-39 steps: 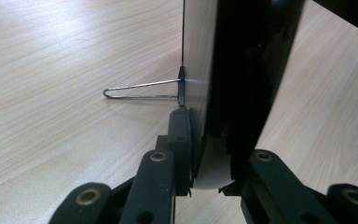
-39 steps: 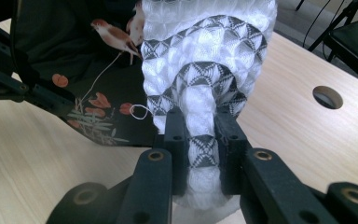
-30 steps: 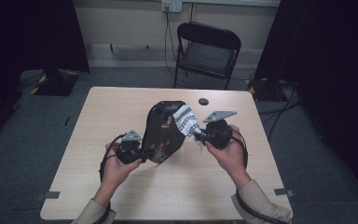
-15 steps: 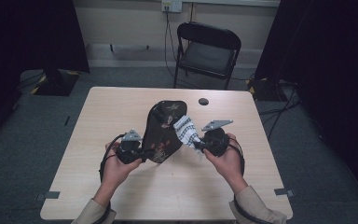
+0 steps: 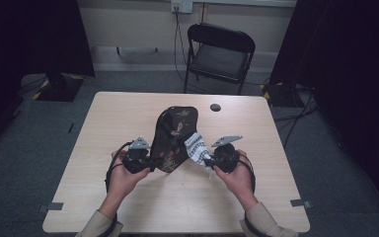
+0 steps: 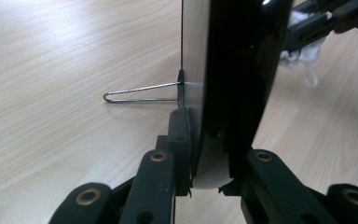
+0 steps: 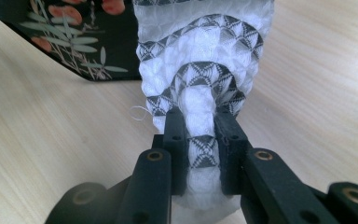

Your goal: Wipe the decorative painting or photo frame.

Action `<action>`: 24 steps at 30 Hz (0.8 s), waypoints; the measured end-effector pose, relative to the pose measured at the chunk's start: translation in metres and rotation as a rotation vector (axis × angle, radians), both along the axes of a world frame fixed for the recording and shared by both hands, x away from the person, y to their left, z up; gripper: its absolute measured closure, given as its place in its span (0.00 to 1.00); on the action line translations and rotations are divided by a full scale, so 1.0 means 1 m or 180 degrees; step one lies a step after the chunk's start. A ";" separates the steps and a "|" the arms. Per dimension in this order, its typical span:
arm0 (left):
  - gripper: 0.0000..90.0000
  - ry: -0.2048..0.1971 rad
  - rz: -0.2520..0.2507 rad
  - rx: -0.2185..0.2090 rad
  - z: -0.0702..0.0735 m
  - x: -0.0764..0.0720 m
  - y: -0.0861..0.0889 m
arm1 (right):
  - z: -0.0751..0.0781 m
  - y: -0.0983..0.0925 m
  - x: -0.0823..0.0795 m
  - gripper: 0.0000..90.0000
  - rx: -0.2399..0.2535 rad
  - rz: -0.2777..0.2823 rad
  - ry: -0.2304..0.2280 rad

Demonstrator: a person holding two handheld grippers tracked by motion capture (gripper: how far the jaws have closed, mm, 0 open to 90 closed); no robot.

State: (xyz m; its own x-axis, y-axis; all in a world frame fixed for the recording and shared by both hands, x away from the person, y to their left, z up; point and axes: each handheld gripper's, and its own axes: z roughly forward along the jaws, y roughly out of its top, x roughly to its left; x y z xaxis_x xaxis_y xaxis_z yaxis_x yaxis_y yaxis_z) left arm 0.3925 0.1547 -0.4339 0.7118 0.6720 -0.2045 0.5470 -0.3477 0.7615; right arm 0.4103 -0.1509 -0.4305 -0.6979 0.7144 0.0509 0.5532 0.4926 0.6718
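Table [image 5: 128, 123], pale wood grain, is carrying everything listed below; a grey floor is lying around it.

Chair [image 5: 220, 55], black and folding, is standing beyond the far edge of the table, against the wall.

Tray [image 5: 172, 136], black and glossy with a leaf and flower pattern on its face, is standing tilted up on edge near the middle of the table. In the left gripper view its edge [image 6: 233, 70] is running upward out of the fingers, and a thin wire loop [image 6: 140, 93] is sticking out sideways from its back, just above the wood.

Cloth [image 5: 195, 146], white with dark fan-pattern bands and a puckered weave, is hanging against the right side of the tray and reaching down to the right gripper. In the right gripper view it [image 7: 205, 70] is rising from the fingers, with the tray's patterned corner [image 7: 79, 42] just behind it on the left.

Left gripper [image 5: 150, 161] is sitting in the person's left hand [image 5: 121, 177] at the tray's lower left edge; its fingers [image 6: 179, 140] are pinching the tray's rim.

Right gripper [image 5: 210, 161] is sitting in the right hand [image 5: 237, 177], just right of the tray; its fingers [image 7: 175, 135] are pinching a fold of the cloth.

Disc [image 5: 215, 107], small, dark and round, is lying alone near the far edge of the table, well apart from the tray.
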 end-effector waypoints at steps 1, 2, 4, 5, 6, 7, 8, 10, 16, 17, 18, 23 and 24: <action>0.88 -0.0001 -0.0004 0.0003 0.000 0.000 0.000 | -0.002 0.000 0.000 0.86 -0.0016 -0.0003 0.0008; 0.88 -0.0008 -0.0009 0.0007 0.000 0.000 0.000 | -0.005 0.000 0.000 0.86 -0.0024 -0.0008 0.0021; 0.88 -0.0004 -0.0007 0.0003 0.000 0.000 0.000 | -0.010 0.000 0.000 0.86 -0.0039 -0.0004 0.0057; 0.88 -0.0002 -0.0006 0.0004 0.000 0.000 0.000 | -0.011 0.000 0.000 0.86 -0.0059 -0.0008 0.0070; 0.88 0.0000 0.0001 -0.0007 0.000 0.000 0.000 | -0.014 0.000 0.000 0.86 -0.0068 -0.0002 0.0096; 0.88 -0.0003 0.0002 -0.0002 0.000 0.000 0.000 | -0.015 0.000 0.000 0.86 -0.0078 -0.0002 0.0108; 0.88 -0.0005 0.0003 0.0004 0.000 0.000 0.000 | -0.018 0.000 0.000 0.86 -0.0094 -0.0002 0.0125; 0.88 -0.0010 0.0011 -0.0007 0.000 0.000 0.000 | -0.021 0.000 0.000 0.86 -0.0105 -0.0002 0.0156; 0.87 -0.0008 0.0025 -0.0014 0.000 0.000 0.001 | -0.029 0.000 0.000 0.86 -0.0140 0.0020 0.0229; 0.88 -0.0006 0.0028 -0.0016 0.000 0.000 0.001 | -0.030 0.000 0.000 0.86 -0.0147 0.0021 0.0243; 0.87 -0.0003 0.0033 -0.0021 0.000 0.000 0.001 | -0.031 -0.001 -0.001 0.86 -0.0158 0.0025 0.0261; 0.87 -0.0015 0.0082 -0.0044 -0.001 -0.001 0.002 | -0.034 -0.002 -0.001 0.86 -0.0218 0.0047 0.0321; 0.87 -0.0021 0.0082 -0.0036 -0.001 -0.001 0.002 | -0.035 -0.003 -0.001 0.86 -0.0225 0.0044 0.0336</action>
State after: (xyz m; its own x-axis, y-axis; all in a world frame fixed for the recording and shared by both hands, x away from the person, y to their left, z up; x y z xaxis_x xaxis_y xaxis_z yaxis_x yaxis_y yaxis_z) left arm 0.3916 0.1569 -0.4345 0.6955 0.6879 -0.2075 0.5508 -0.3249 0.7688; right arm 0.4093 -0.1537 -0.4656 -0.7012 0.7091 0.0743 0.6117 0.5448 0.5736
